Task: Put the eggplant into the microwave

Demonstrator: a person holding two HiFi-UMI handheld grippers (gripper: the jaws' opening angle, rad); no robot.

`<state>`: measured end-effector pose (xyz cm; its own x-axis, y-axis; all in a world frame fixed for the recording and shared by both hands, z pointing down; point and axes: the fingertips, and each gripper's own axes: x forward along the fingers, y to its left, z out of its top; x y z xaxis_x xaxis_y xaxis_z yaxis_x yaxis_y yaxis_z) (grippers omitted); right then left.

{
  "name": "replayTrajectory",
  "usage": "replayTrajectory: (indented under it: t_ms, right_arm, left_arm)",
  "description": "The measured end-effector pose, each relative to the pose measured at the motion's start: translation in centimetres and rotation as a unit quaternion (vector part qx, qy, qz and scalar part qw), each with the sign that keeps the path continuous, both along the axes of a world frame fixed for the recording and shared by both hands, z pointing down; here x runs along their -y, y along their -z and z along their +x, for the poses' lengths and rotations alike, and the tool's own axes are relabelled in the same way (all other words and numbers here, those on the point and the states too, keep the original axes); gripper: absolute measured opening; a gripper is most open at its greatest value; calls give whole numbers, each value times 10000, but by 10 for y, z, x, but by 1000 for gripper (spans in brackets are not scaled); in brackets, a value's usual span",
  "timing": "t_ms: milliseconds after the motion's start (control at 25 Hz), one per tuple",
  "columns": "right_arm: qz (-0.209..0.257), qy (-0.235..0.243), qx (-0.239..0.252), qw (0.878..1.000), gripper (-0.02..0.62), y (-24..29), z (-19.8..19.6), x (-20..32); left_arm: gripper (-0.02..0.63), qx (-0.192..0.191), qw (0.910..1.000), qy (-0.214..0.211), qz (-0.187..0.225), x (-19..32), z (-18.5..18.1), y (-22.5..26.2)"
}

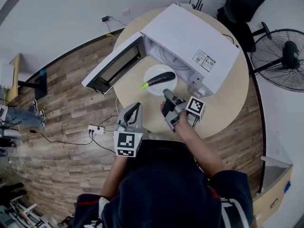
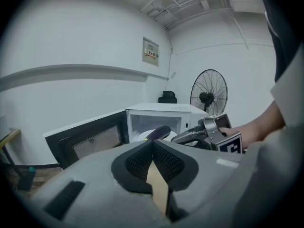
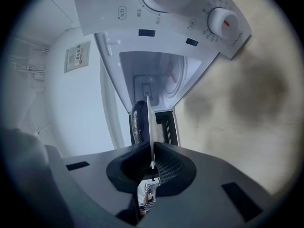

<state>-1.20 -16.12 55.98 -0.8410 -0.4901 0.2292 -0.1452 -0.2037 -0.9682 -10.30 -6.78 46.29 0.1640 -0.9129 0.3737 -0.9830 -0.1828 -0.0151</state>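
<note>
Eggplant [image 1: 159, 79]: dark, with a green stem end pointing near-left; it lies across a white plate [image 1: 159, 90] at the mouth of the open microwave [image 1: 190, 42]; whether the plate's far rim has crossed into the cavity cannot be told. Whether the plate rests on the table [image 1: 228, 103] or is held clear of it also cannot be told.

Right gripper [image 1: 167, 95]: closed on the near rim of the plate. In its own view the plate [image 3: 151, 127] stands edge-on between the jaws of the gripper [image 3: 151, 163]; the eggplant [image 3: 138, 120] shows as a dark shape against the plate's left face; the microwave [image 3: 161, 13] lies beyond with its two dials at the top of the view; the pale table [image 3: 247, 103] fills the right.

Left gripper [image 1: 137, 106]: near and to the left of the plate, apart from it; in its own view the gripper [image 2: 153, 148] has its jaws together with nothing between them. That view looks toward the microwave [image 2: 161, 110]; the eggplant [image 2: 159, 132] and plate [image 2: 142, 136] sit at the opening; the right gripper [image 2: 190, 136] reaches in from the right.

Microwave door [image 1: 116, 65]: swung wide to the left, dark window facing up in the head view.

Surroundings: a standing fan [image 1: 280, 56] at far right, off the table; a white power strip [image 1: 96, 129] on the wooden floor to the left.
</note>
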Motion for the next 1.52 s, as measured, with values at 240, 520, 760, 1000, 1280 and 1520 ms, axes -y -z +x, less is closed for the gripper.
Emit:
replayTrajectory:
  t_ms: [240,520,760,1000,1280,1520]
  right_arm:
    - [-66,-557,-31,9984,25,-13,-7,18]
    - [4,-1274,-50,9918,25,-34,-7,44]
    - [-133,-1670,-74,9858,25,-57,-10,65]
    - [-230,-1997,-102,9795,25,-70,-4,85]
    - [-288,-2319,-251,9720,25,-83,6,99]
    - [-191,-2531,-223,9670,25,-89,5,110]
  left_arm:
    - [14,-29,9986,-528,-93,23,-14,-8]
    - [14,-110,9955,-899,-286,40,-30,-20]
    - [14,-110,9925,-1102,-517,48,-39,-33]
    - [14,-85,9897,-1269,-664,61,-43,-44]
    - [14,-110,9873,-1394,-755,71,-44,-52]
    - [14,-103,9856,-1480,-814,74,-42,-58]
